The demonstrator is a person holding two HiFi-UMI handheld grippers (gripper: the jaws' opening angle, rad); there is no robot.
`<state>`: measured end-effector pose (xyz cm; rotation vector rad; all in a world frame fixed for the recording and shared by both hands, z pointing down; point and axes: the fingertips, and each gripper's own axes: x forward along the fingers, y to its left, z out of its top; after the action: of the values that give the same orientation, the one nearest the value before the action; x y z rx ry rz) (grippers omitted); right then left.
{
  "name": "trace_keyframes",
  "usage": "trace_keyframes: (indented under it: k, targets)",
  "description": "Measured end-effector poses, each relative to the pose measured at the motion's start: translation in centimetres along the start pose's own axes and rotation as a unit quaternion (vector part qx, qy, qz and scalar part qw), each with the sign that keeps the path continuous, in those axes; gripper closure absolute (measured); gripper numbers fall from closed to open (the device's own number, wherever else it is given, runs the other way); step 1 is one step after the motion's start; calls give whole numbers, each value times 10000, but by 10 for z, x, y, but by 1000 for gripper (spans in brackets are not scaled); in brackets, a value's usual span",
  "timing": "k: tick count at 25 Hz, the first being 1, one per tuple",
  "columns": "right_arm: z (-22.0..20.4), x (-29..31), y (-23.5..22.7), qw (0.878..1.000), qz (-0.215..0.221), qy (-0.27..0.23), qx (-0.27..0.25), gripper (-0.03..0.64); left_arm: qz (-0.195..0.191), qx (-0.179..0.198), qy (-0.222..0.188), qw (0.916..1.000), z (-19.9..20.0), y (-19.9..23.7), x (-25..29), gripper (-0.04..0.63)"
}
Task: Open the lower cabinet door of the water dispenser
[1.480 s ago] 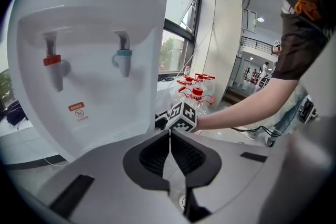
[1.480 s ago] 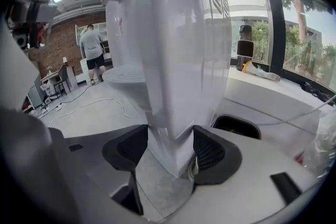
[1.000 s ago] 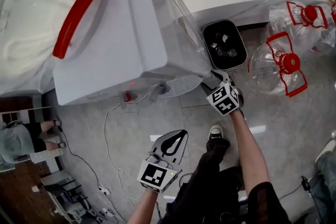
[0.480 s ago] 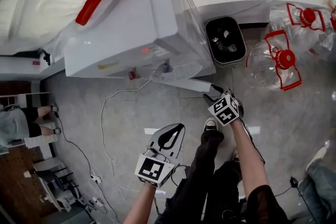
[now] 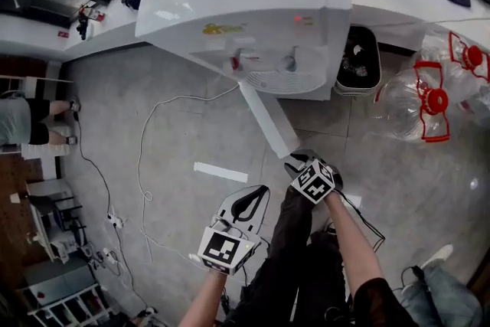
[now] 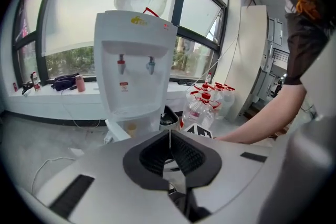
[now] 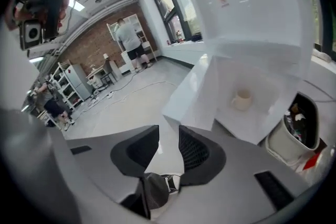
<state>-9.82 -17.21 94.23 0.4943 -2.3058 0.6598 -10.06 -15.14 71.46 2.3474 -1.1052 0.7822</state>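
Note:
The white water dispenser (image 5: 253, 4) (image 6: 134, 60) stands ahead of me. Its lower cabinet door (image 5: 268, 119) (image 7: 191, 97) is swung out wide over the floor. Inside the cabinet sits a pale cup (image 7: 242, 99). My right gripper (image 5: 295, 162) (image 7: 169, 136) is just short of the door's free edge. Its jaws are closing, with a gap still between the pads and nothing pressed in it. My left gripper (image 5: 260, 191) (image 6: 169, 134) hangs lower and to the left, away from the door, shut and empty.
A black bin (image 5: 356, 57) stands right of the dispenser. Several clear water bottles with red handles (image 5: 421, 96) lie further right. A white cable (image 5: 145, 142) trails over the floor on the left. My legs are below the grippers. A person (image 5: 23, 119) stands at far left.
The door has swung from nearly shut to wide open. My right gripper came back toward me along with its free edge. The left gripper shifted only a little.

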Motion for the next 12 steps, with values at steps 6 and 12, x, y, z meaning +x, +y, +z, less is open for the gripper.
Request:
trace_keyframes:
  k: [6,12]
  targets:
    - [32,54,66,9955,748,265,-524,489,559,-451,14,9974,-28,47,-43,578]
    - [62,102,102,9881,1120,417,-965,488,1025,-739,18,9920,-55,85,-74,577]
